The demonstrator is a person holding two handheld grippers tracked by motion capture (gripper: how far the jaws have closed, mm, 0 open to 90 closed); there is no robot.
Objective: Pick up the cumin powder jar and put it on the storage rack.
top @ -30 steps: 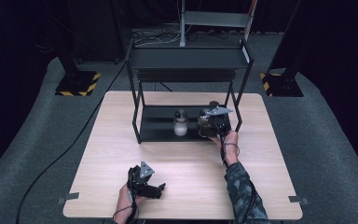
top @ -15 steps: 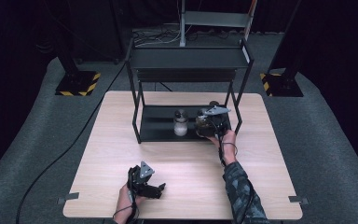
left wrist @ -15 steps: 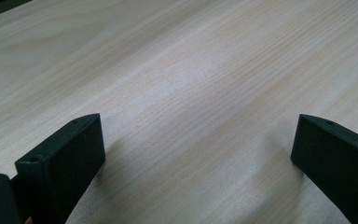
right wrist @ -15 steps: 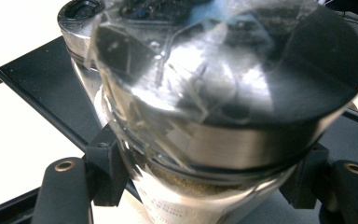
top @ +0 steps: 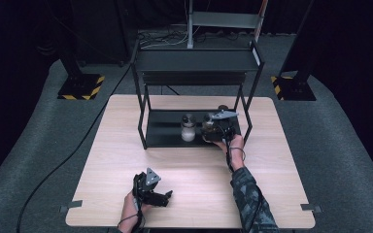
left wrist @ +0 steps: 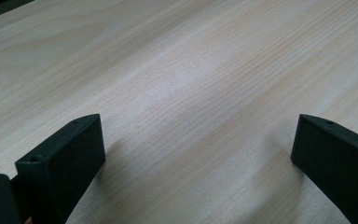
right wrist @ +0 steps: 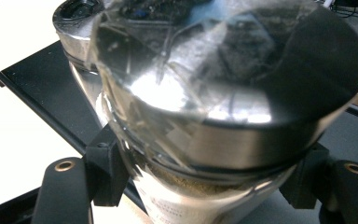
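Note:
My right gripper (top: 212, 130) is shut on a glass spice jar (right wrist: 214, 107) with a shiny metal lid and brownish contents; its jaws clamp the glass just under the lid. It holds the jar on the lower shelf of a black metal rack (top: 165, 131). A second jar (top: 188, 127) with white contents stands on that shelf just left of it, and its lid (right wrist: 77, 18) shows behind the held jar. Near the table's front edge my left gripper (top: 162, 196) rests low over the bare wooden table (left wrist: 191, 84), jaws wide apart with nothing between them.
The rack's upper shelf (top: 196, 60) overhangs the lower one, with upright posts at the corners. Black stands with yellow-striped bases (top: 80, 86) are on the grey floor behind the table. A cable (top: 63, 160) runs across the floor at left.

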